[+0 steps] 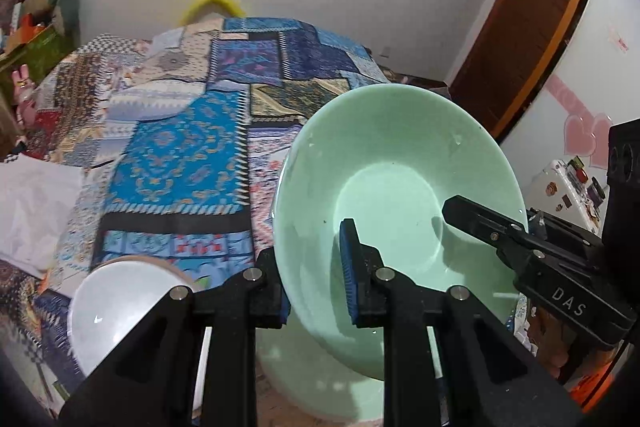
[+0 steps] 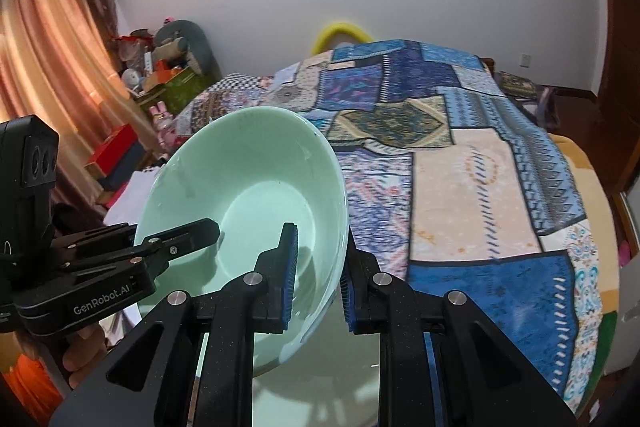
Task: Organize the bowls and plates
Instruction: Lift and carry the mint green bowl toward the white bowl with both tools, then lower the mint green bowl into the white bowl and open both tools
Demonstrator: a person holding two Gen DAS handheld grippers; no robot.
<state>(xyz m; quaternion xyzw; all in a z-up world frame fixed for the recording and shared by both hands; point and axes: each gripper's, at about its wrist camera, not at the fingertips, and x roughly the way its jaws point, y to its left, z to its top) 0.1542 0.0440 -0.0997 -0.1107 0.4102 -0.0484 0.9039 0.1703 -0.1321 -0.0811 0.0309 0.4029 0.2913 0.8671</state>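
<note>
Left gripper is clamped across the near-left rim of the green bowl, which fills the lower right of its frame, while the right gripper pinches the opposite rim at lower centre of its own view; I judge both should lift evenly so the tilted bowl stays level. A white bowl sits just beside at lower left, and the patterned bedspread offers open room beyond.

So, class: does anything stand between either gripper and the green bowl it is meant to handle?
Nothing visible does. The left gripper and the right gripper each already straddle the rim of the tilted green bowl, one finger inside and one outside, on opposite sides.
</note>
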